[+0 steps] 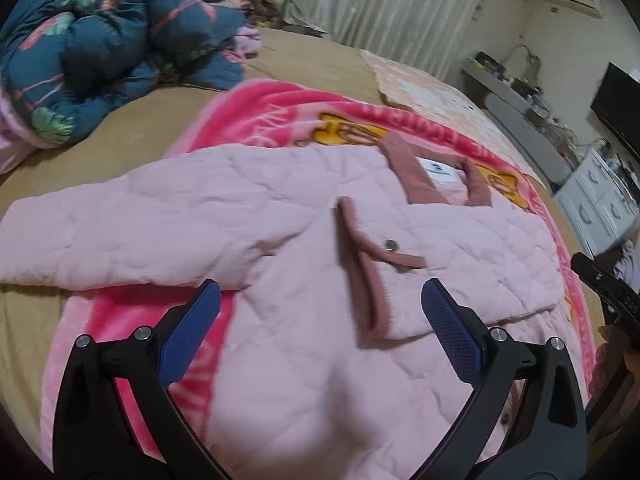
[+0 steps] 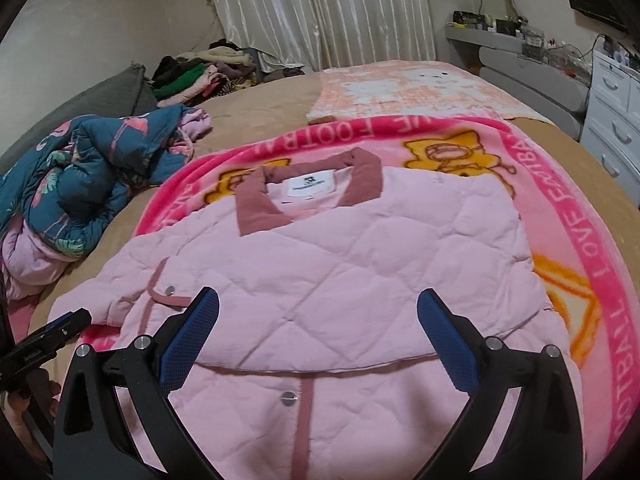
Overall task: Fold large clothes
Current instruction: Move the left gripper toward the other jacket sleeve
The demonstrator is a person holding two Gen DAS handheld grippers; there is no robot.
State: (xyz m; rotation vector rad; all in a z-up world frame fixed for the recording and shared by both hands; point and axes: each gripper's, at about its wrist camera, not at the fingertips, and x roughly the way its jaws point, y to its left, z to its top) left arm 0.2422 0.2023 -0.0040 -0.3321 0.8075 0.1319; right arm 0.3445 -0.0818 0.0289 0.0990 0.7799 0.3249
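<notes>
A pale pink quilted jacket point(image 1: 280, 216) with a dusty-rose collar point(image 1: 416, 176) lies spread on a bright pink blanket point(image 1: 280, 108). One sleeve is folded across its front and the other sleeve point(image 1: 100, 236) reaches left. My left gripper point(image 1: 320, 300) is open and empty above the jacket's lower front. My right gripper point(image 2: 318, 308) is open and empty above the folded part of the jacket point(image 2: 340, 264). The collar point(image 2: 260, 204) and its white label show beyond it. The left gripper also shows at the left edge of the right wrist view point(image 2: 48, 332).
A dark blue floral quilt point(image 1: 108, 48) is bunched at the far left of the tan bed point(image 1: 120, 132). A peach patterned cloth point(image 2: 408, 88) lies beyond the blanket. A pile of clothes point(image 2: 200, 76) sits by the curtain. White drawers point(image 2: 616, 116) and a shelf stand at the right.
</notes>
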